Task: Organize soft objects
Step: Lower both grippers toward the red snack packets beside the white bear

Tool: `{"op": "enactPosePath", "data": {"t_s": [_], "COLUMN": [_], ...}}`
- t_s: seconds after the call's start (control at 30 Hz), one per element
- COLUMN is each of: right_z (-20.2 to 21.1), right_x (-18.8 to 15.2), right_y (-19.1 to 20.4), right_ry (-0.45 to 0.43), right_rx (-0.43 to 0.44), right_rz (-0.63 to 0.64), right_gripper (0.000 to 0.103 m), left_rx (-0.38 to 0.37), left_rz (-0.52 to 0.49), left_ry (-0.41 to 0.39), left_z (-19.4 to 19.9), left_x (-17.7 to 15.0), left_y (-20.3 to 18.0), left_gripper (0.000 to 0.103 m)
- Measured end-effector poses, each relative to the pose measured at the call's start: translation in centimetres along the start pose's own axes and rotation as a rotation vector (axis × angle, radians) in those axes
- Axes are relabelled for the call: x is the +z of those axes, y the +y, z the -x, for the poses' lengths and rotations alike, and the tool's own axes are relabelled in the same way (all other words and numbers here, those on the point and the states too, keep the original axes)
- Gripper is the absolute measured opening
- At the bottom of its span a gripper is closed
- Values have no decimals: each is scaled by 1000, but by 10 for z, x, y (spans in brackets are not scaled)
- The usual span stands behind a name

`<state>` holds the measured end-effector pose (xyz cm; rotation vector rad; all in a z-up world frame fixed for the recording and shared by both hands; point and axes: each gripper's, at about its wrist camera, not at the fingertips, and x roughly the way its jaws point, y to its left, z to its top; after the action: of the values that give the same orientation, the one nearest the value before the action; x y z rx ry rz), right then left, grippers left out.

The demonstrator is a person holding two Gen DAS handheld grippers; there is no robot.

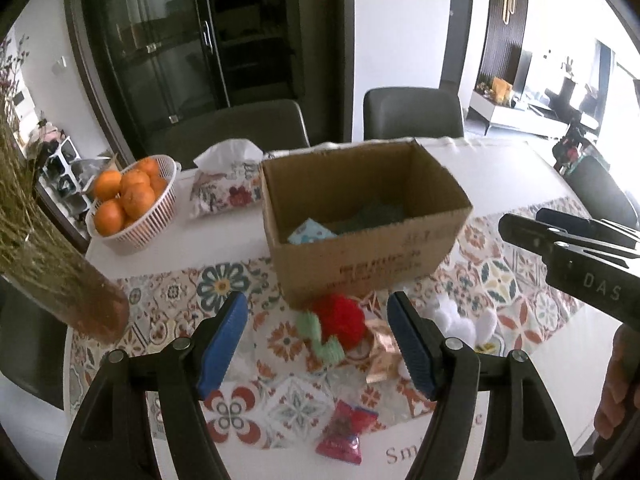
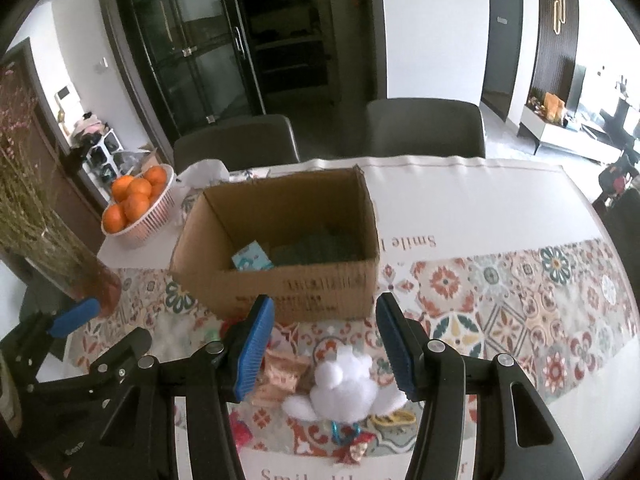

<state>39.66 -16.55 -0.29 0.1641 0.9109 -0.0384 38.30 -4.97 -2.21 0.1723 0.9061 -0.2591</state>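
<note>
Plush, a white fluffy toy (image 2: 344, 388), sits low centre between the spread, empty pads of the right hand-held gripper (image 2: 326, 350); the left hand-held gripper (image 1: 318, 344), also released, frames the red pompom (image 1: 340, 320).

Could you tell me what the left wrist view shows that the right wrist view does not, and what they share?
Only the left wrist view shows the red and green knitted toy clearly, the red packet whole, and the floral tissue box in full. Only the right wrist view shows the white plush toy whole, lying between the open right gripper fingers. Both show the cardboard box holding a dark green item and a light blue packet, the basket of oranges, and the left gripper, open.
</note>
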Motion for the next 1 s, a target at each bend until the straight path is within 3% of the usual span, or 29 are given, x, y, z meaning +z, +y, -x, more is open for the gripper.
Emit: {"op": "enactPosePath", "data": {"t_s": [0.47, 0.77, 1.0], "right_z": [-10, -27, -49], "right_x": [-54, -83, -108], "right_y": [-1, -5, -10], "right_ry": [114, 212, 313], "right_rx": [-18, -34, -40], "right_rz": [-11, -26, -39], "right_gripper": [55, 55, 55], "left_rx": [-26, -109, -129], "left_rz": [-64, -87, -104], "left_ry": [116, 265, 387], "left_z": [-13, -41, -67], "left_x": [-46, -72, -88], "left_y": [-8, -14, -19], "left_gripper": [72, 72, 72]}}
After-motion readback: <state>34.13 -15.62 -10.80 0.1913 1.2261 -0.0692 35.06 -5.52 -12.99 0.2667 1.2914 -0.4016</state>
